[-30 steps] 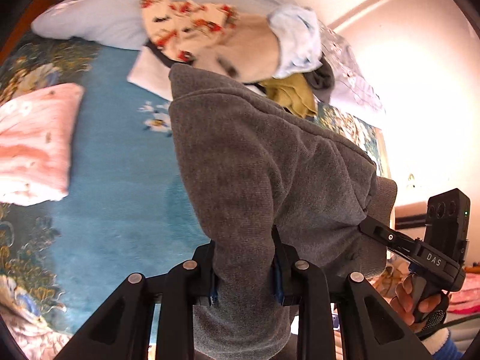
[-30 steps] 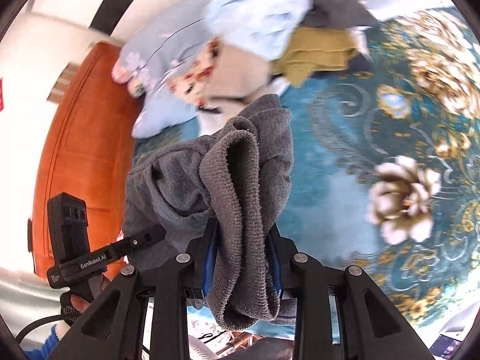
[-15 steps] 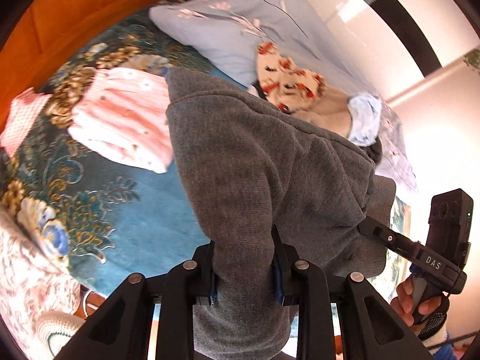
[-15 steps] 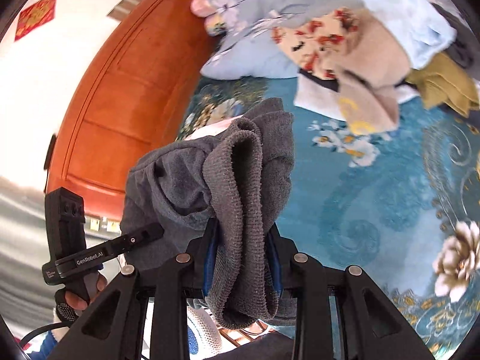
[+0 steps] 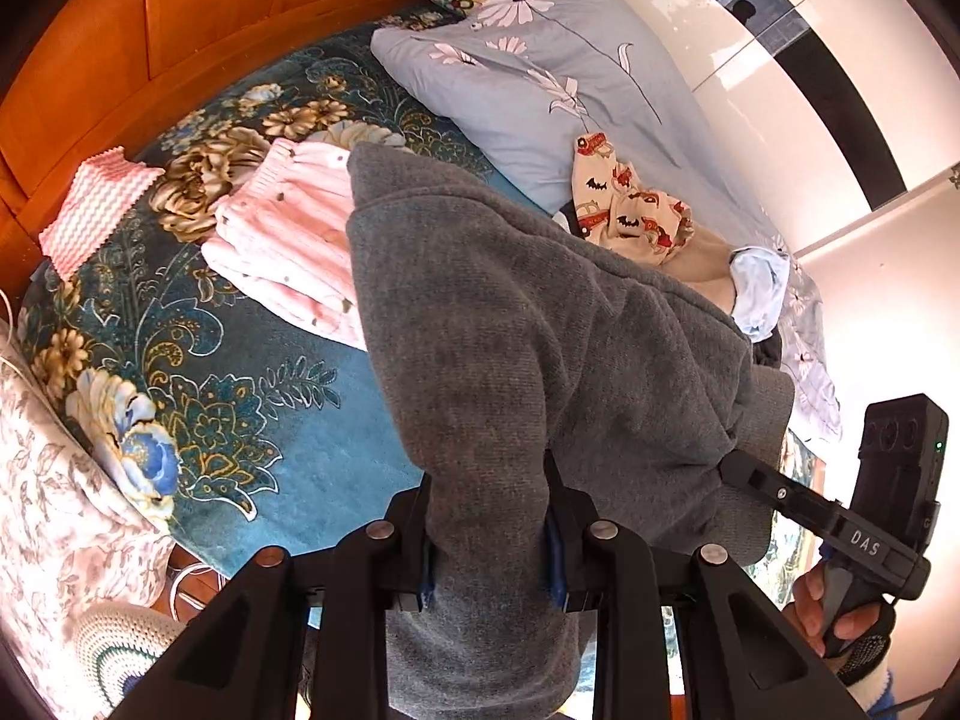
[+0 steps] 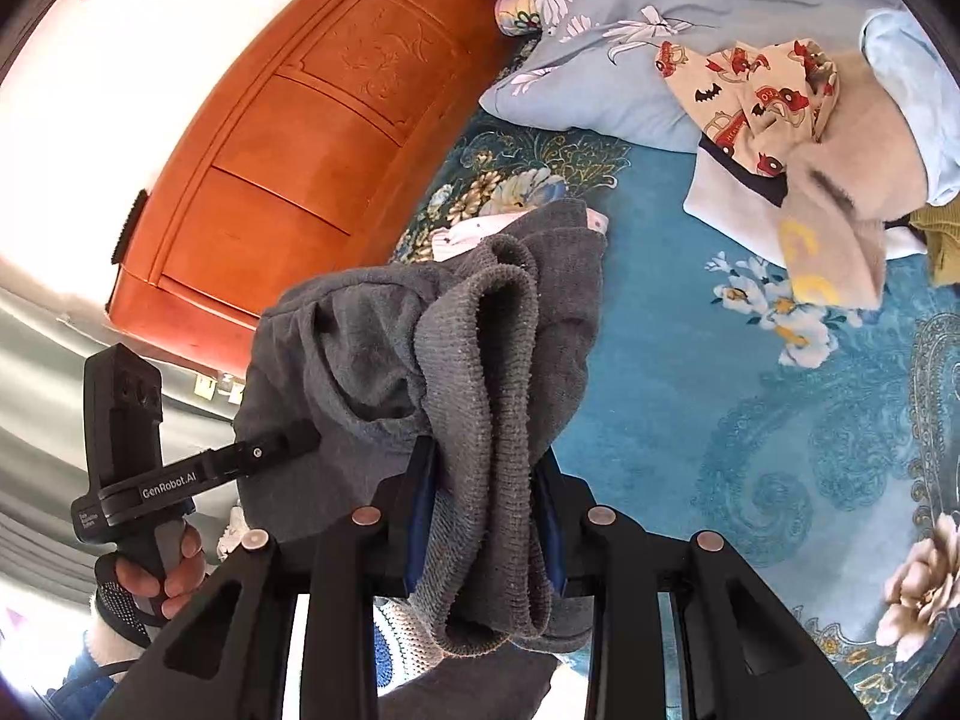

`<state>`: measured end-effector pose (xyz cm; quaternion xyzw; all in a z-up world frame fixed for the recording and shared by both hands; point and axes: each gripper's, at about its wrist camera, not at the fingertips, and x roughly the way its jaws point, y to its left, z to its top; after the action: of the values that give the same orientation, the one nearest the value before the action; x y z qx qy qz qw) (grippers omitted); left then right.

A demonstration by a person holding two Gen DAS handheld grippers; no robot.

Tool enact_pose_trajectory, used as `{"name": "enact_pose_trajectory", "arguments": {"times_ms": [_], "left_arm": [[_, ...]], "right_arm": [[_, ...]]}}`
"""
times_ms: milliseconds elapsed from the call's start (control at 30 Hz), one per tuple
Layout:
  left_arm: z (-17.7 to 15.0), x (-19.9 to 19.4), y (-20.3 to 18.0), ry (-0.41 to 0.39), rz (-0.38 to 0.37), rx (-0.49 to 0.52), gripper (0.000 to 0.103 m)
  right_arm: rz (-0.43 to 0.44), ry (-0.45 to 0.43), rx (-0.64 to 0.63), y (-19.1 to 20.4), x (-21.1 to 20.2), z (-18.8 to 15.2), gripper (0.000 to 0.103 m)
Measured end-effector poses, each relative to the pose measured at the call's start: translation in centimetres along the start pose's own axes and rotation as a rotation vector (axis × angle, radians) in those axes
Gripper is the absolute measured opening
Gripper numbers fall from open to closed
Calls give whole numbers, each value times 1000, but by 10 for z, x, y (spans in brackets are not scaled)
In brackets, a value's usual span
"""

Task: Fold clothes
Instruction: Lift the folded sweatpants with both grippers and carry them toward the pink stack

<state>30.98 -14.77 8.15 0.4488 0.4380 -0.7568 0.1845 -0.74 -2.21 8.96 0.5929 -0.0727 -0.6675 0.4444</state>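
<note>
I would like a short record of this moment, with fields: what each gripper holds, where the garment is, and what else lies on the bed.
held item: grey sweater
left gripper: shut on one part of the grey sweater
right gripper: shut on a bunched edge of the same sweater
sweater position: lifted above the blue floral bedspread, hanging between the two grippers
folded already: pink garment lying flat on the bedspread
unfolded pile: printed cloth and other clothes beside the pale blue pillow
background: wooden headboard

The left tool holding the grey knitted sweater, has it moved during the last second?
Yes. The left tool swung toward the orange wooden headboard, which now fills the top left of its view.
</note>
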Motion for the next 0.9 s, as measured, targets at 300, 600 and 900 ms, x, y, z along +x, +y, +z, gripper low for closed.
{"name": "enact_pose_trajectory", "arguments": {"times_ms": [300,600,900], "left_arm": [[71,33,55,100,-94,59,29],[145,67,118,200,-113,123,29],[208,117,170,266,-96,133,29]], "right_arm": [[-120,10,84,17,51,32,32],[-198,53,263,34,133,80,32],[-279,143,342,35,216,131,32]]}}
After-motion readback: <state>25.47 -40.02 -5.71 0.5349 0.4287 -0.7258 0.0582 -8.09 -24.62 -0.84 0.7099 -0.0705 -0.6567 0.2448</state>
